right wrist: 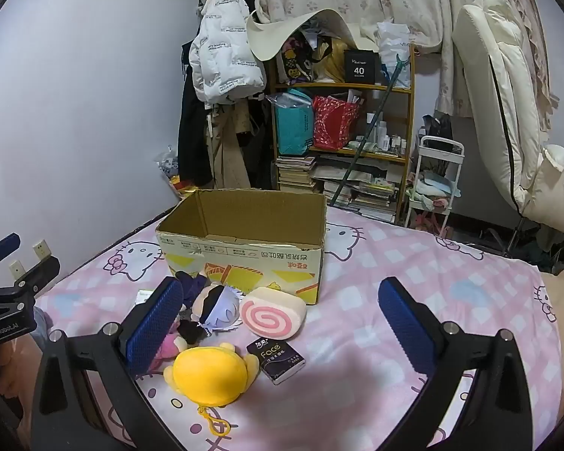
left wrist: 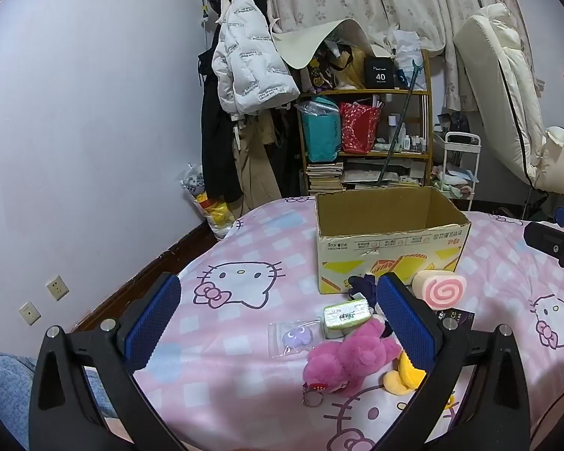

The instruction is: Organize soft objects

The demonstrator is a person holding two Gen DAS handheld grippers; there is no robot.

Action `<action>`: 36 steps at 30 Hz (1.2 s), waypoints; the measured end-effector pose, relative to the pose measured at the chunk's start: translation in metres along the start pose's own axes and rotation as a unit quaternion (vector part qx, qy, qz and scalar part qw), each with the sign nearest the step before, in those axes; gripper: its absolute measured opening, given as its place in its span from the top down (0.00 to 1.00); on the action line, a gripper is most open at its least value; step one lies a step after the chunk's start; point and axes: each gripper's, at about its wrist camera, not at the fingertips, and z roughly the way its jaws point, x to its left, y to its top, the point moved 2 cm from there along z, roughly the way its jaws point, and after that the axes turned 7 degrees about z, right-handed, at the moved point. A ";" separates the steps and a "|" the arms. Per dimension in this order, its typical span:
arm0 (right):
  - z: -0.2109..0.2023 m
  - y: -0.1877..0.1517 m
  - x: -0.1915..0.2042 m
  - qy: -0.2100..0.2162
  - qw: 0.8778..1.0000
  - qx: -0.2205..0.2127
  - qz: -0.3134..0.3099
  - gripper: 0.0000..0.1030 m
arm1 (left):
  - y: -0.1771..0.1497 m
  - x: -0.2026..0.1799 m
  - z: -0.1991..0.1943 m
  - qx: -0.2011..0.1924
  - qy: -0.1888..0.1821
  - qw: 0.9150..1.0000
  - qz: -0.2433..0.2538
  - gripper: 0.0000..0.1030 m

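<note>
Several light, squashy toys lie before the open brown cardboard box [right wrist: 244, 240] on the pink checked bed [right wrist: 413, 282]. We judge the round yellow plush toy [right wrist: 208, 376] compresses easily, so take it across its middle; left tongs [left wrist: 278, 323] and right tongs [right wrist: 278, 323] gape wide, empty.

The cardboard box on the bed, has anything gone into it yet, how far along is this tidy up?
Nothing looks done: no toy shows inside the cardboard box. Nothing is in hand; the left gripper and right gripper are open. The pink plush, yellow plush and swirl roll remain on the bed.
</note>
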 end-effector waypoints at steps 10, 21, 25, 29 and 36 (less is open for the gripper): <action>-0.002 0.005 0.003 -0.002 1.000 -0.007 0.000 0.00 | 0.000 0.002 0.000 -0.001 0.002 1.000 -0.002 0.01; -0.006 0.004 -0.001 -0.010 1.000 -0.023 0.002 0.00 | 0.000 0.000 0.000 -0.003 0.003 1.000 0.002 0.01; -0.007 0.004 -0.001 -0.007 1.000 -0.024 0.003 0.00 | 0.000 0.001 0.000 -0.002 0.003 1.000 0.002 0.01; -0.007 0.005 -0.001 -0.007 1.000 -0.024 0.004 0.00 | 0.000 0.001 -0.001 -0.003 0.003 1.000 0.002 0.01; -0.008 0.005 -0.002 -0.007 1.000 -0.025 0.005 0.00 | 0.000 0.000 0.000 -0.002 0.004 1.000 0.003 0.01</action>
